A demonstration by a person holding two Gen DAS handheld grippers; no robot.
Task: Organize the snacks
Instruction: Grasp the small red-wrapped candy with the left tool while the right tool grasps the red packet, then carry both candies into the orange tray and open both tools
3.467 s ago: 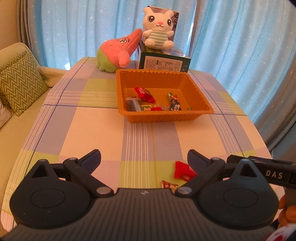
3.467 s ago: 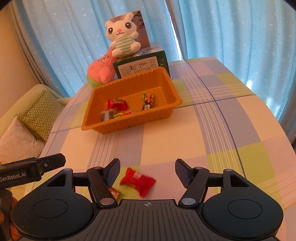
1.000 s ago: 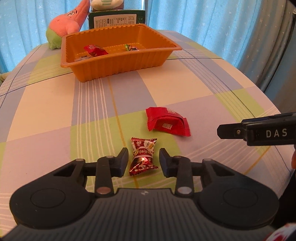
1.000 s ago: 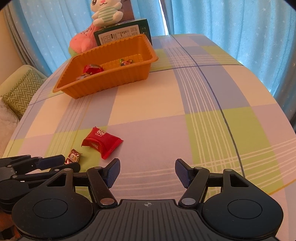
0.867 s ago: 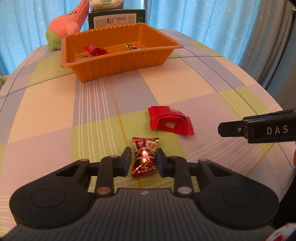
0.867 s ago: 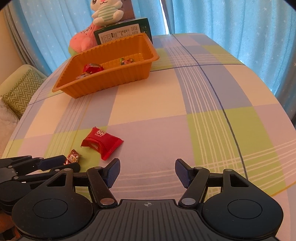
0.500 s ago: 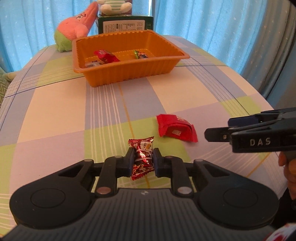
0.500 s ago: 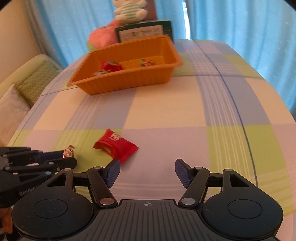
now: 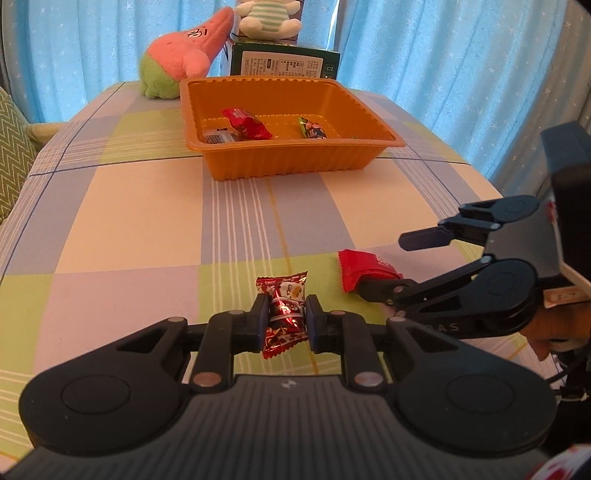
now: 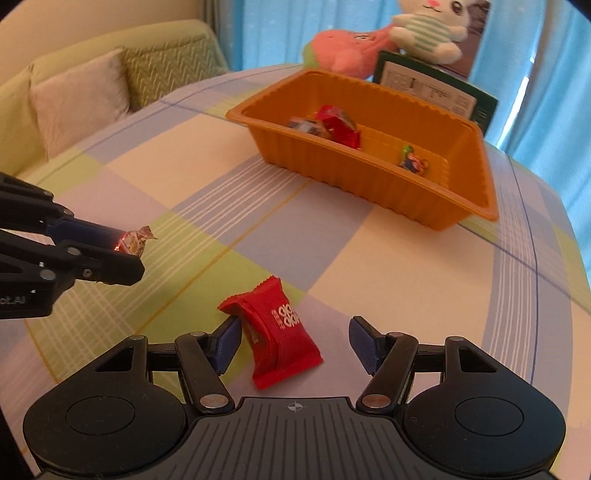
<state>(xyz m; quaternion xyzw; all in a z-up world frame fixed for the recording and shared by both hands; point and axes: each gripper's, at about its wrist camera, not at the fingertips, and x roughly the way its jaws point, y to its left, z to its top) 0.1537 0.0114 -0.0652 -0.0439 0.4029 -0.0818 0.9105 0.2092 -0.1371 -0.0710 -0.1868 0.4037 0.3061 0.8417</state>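
In the left wrist view, the left gripper (image 9: 286, 325) is seen clamped on a small dark-red candy (image 9: 283, 314), which is pinched at its middle between the two pads, with its printed end sticking out toward 12 o'clock. From the right wrist view, the same candy (image 10: 133, 240) is seen held clear above the checked tablecloth (image 10: 207, 162), at about 9 o'clock of the frame.

At 2 o'clock from the held candy, a red snack packet (image 9: 364, 268) is found lying flat on the cloth. The right gripper (image 10: 293, 345) is set around it with jaws spread wide: the left pad is close against or touching the packet's edge, while the right pad stands well apart from it. The red snack packet (image 10: 275, 334) is not gripped.

Farther off, at 12 o'clock in the left wrist view, an orange tray (image 9: 291, 162) is placed on the table, and several wrapped snacks are held in it, among them a red wrapper (image 9: 245, 123) and a green one (image 9: 312, 129). Behind the tray, a green box (image 9: 282, 64) is seen, with a pink plush (image 9: 184, 55) at its left and a striped bunny plush (image 9: 267, 18) seated on top.
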